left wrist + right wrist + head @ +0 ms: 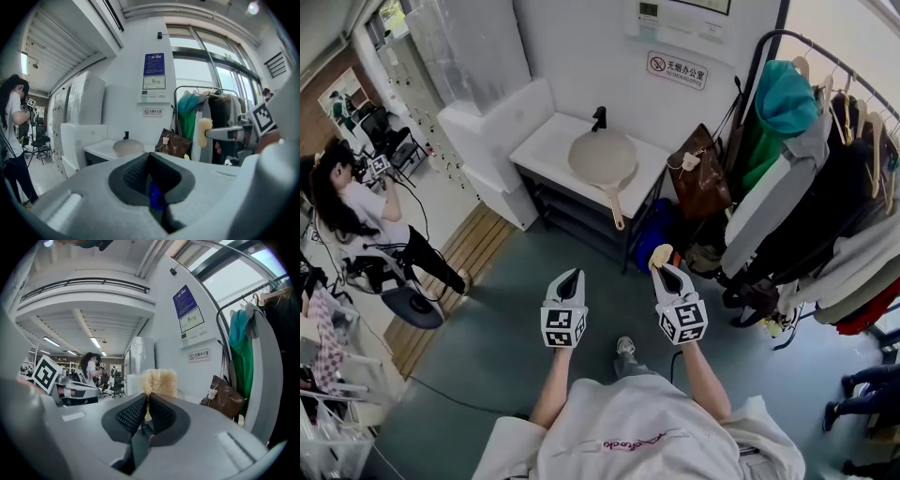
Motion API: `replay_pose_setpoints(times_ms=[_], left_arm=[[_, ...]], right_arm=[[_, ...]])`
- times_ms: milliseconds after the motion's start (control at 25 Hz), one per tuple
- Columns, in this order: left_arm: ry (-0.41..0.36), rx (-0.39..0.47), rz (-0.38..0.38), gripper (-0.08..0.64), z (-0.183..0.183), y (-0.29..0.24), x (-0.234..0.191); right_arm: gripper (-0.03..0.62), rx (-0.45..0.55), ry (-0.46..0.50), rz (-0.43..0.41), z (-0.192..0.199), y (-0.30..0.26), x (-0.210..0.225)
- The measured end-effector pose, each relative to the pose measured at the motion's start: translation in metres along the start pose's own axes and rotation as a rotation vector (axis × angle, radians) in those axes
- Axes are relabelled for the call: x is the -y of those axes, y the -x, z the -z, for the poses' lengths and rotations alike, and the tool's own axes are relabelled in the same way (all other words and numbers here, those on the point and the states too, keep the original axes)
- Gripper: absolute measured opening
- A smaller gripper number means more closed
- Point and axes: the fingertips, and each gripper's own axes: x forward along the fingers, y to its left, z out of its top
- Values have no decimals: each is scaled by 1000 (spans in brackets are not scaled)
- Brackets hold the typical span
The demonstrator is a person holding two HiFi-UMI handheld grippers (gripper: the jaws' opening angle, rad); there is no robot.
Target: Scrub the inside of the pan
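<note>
Well apart from the pan (602,156), a yellow scrubber (661,255) is gripped in the jaws of the right gripper (667,272), the left gripper (569,278) being closed empty

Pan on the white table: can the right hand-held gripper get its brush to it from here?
Probably not yet. The pan lies on the table well ahead of the right hand-held gripper and its brush, with bare floor between. Nothing blocks the way, so stepping closer should do.
</note>
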Motion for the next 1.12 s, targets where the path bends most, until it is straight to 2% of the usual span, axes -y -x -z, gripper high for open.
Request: replay_pose_setpoints(times_ms=[600, 1120], left_arm=[[5, -22, -9, 0, -20, -110, -20], [26, -49, -26, 0, -9, -153, -38]], right_arm=[[25, -17, -22, -31, -5, -91, 71], [25, -49, -30, -60, 9, -137, 91]])
